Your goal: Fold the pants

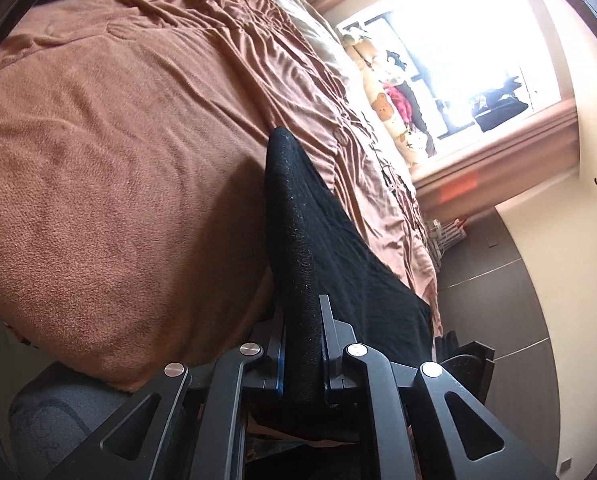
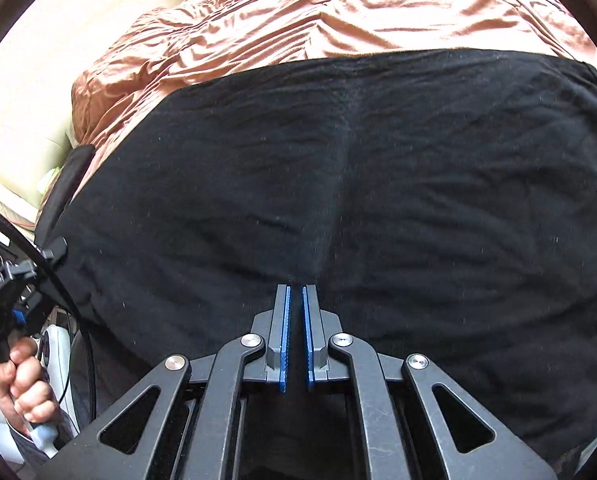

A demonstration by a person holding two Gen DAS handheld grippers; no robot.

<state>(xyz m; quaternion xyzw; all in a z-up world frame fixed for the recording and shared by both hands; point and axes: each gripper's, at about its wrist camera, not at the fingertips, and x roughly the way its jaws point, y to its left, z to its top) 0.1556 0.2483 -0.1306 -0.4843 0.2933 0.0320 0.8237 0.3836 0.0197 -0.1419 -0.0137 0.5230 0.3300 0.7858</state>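
Pants, black and wide, are lying spread over the brown bedcover, filling most of my right view from nine o'clock to three o'clock. I am judging this as the start of a fold: one edge is being raised while the rest is lying flat. My left claw is clenching a ridge of the black cloth that is standing up toward twelve o'clock. My right claw is clamped nearly shut at the cloth's near edge, seemingly pinching a thin fold. Next I am needing to carry both edges across together, keeping them level. Beyond the bed, a bright window is glaring at two o'clock, with a bear-print pillow below it.
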